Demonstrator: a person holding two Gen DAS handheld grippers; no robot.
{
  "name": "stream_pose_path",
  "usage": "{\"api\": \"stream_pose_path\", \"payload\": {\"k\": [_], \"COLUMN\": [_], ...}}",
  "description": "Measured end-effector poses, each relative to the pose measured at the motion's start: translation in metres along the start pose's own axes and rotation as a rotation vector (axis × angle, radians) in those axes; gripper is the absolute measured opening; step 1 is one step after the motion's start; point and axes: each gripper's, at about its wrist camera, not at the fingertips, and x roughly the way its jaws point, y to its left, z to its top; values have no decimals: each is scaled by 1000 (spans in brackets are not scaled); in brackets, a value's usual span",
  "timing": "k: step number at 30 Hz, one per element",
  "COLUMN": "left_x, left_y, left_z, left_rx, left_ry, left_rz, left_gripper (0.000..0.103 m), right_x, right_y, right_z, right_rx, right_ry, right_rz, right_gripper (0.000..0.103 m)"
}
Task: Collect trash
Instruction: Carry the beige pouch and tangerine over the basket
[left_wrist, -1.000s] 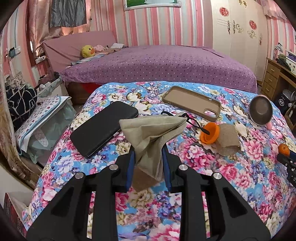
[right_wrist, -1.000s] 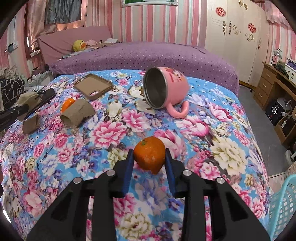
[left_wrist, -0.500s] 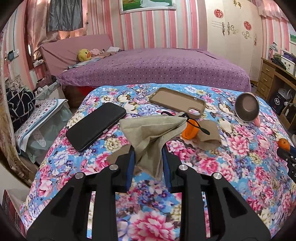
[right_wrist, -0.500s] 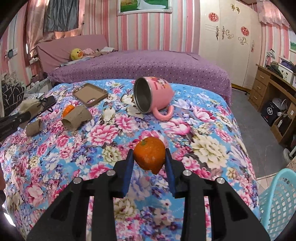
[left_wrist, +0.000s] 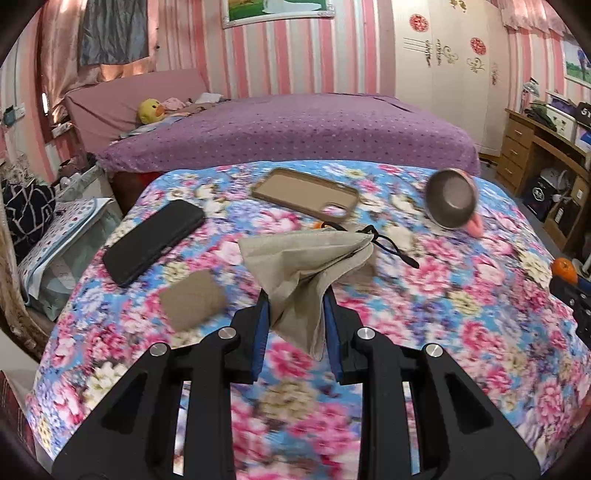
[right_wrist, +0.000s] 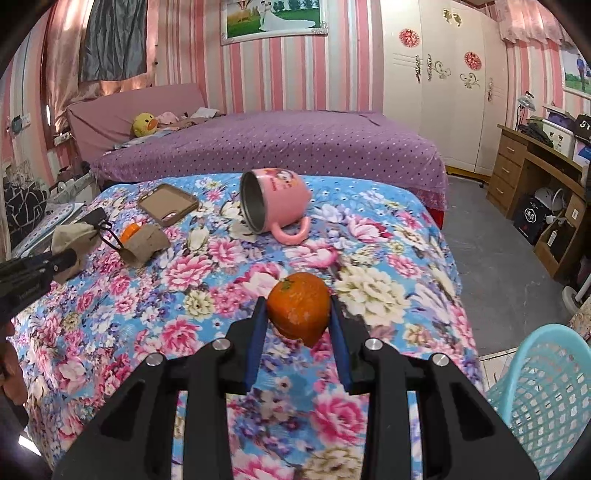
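My left gripper (left_wrist: 296, 312) is shut on a crumpled beige paper napkin (left_wrist: 306, 266), held above the floral tablecloth (left_wrist: 461, 295). My right gripper (right_wrist: 298, 325) is shut on an orange peel piece (right_wrist: 298, 312) shaped like a hollow tangerine. In the right wrist view the left gripper (right_wrist: 64, 258) shows at the far left with the napkin (right_wrist: 74, 236). A brown cardboard scrap (left_wrist: 192, 301) lies on the cloth left of the napkin. A cardboard roll (right_wrist: 146, 243) with an orange cap (right_wrist: 130, 232) lies near the phone case (right_wrist: 168, 203).
A black phone (left_wrist: 155, 240), a tan phone case (left_wrist: 306, 194) and a tipped pink mug (right_wrist: 273, 206) lie on the cloth. A light blue plastic basket (right_wrist: 543, 391) stands on the floor at the table's right edge. A purple bed (right_wrist: 277, 144) and a wooden desk (right_wrist: 535, 162) are behind.
Both grippers have pulled back from the table's middle with their loads. The brown scrap has come out from under the napkin, and the blue basket shows more in the right wrist view.
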Motion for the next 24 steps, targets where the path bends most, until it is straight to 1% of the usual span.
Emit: {"api": "stream_pose_path", "payload": {"k": [2, 5, 8, 11, 14, 20, 24], "left_x": [-4, -9, -16, -21, -29, -41, -54], "left_y": [-12, -33, -57, -84, -111, -174, -219], "left_z": [-1, -1, -1, 0, -2, -10, -16], "left_rx": [13, 24, 62, 83, 117, 122, 143], "left_ry": [-4, -6, -27, -27, -43, -43, -48], "left_rz": [-10, -50, -53, -81, -94, -167, -222], "left_gripper": [26, 26, 26, 26, 26, 26, 26], "right_x": [-4, -11, -20, -33, -43, -66, -82], "right_y": [-8, -21, -39, -64, -91, -146, -181], "right_z": [0, -1, -1, -3, -6, -20, -32], "right_rx": [1, 15, 30, 52, 81, 127, 163], "right_ry": [-5, -16, -31, -48, -57, -72, -82], "right_rz": [-8, -18, -35, -64, -96, -169, -212], "right_gripper": [33, 33, 33, 33, 33, 33, 33]}}
